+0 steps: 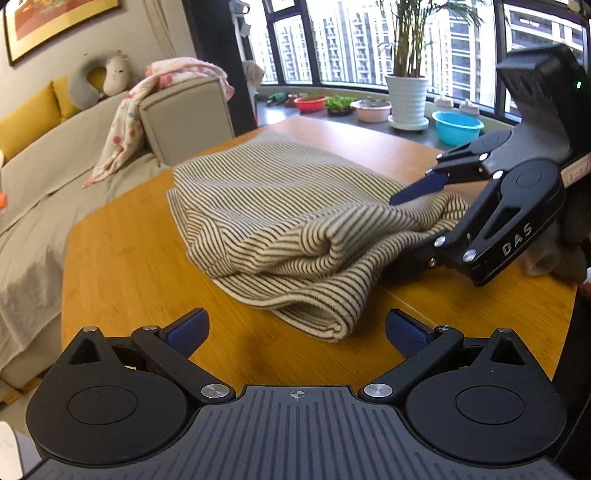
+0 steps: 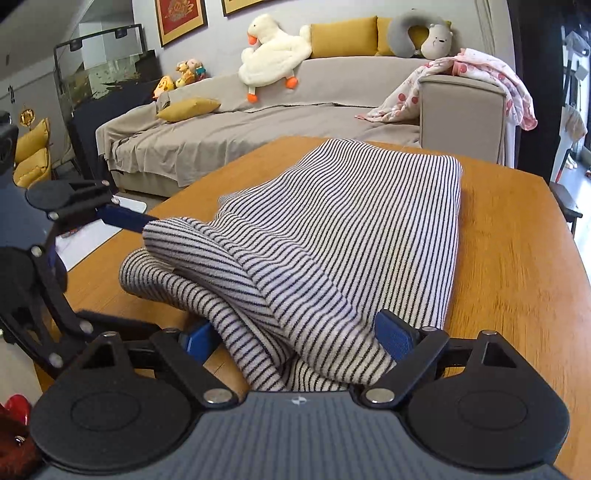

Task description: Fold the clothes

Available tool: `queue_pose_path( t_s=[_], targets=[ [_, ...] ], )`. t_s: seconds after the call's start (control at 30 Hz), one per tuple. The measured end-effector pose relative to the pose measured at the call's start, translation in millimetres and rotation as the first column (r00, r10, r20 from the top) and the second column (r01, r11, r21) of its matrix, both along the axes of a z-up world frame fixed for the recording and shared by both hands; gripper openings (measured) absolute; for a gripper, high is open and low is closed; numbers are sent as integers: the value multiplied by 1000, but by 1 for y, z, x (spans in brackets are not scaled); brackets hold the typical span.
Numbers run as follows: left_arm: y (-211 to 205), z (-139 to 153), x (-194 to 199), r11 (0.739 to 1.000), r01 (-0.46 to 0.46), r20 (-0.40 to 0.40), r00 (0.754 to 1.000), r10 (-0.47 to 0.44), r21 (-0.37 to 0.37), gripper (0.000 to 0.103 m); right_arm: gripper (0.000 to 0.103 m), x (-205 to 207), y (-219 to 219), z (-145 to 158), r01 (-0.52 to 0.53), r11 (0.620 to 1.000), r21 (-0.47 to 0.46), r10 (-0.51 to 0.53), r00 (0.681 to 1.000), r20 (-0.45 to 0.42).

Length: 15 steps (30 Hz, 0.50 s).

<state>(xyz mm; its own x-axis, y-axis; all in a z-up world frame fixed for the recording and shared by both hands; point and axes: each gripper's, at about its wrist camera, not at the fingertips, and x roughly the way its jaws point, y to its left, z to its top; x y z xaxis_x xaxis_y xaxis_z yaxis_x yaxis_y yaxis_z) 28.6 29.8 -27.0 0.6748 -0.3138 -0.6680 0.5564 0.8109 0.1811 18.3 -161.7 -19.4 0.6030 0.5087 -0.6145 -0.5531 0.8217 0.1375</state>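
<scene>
A striped garment (image 1: pixel 295 221) lies partly folded on a wooden table (image 1: pixel 122 258). The left gripper (image 1: pixel 297 332) at 6 o'clock gapes empty. The right gripper (image 2: pixel 295 339), wide apart, straddles bunched cloth at 3 o'clock.

You are working in a home living room. A grey covered sofa (image 2: pixel 258 122) carries yellow cushions (image 2: pixel 343 35), a plush duck (image 2: pixel 273 48) and a neck pillow (image 2: pixel 406 29). Framed pictures (image 2: pixel 181 18) hang above it. A potted palm (image 1: pixel 406 99) and plastic basins (image 1: pixel 457 127) line the window ledge facing apartment towers (image 1: pixel 354 40). A wooden table (image 1: pixel 129 258) stands alongside.
</scene>
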Motion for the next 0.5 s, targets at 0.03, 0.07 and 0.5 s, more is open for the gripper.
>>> queue_pose_path(
  t_s=[0.03, 0.07, 0.5],
  targets=[
    [-1, -2, 2, 1000, -8, 1, 1000, 7, 10, 103, 89, 0, 0, 0, -1, 1000, 0, 1, 1000, 0],
    [-2, -4, 6, 1000, -21, 6, 1000, 21, 20, 103, 89, 0, 1, 1, -1, 1000, -1, 1, 1000, 3],
    [5, 23, 44, 962, -172, -43, 985, 167, -213, 103, 93, -50, 47, -11, -28, 883, -468, 236, 889, 392]
  ],
)
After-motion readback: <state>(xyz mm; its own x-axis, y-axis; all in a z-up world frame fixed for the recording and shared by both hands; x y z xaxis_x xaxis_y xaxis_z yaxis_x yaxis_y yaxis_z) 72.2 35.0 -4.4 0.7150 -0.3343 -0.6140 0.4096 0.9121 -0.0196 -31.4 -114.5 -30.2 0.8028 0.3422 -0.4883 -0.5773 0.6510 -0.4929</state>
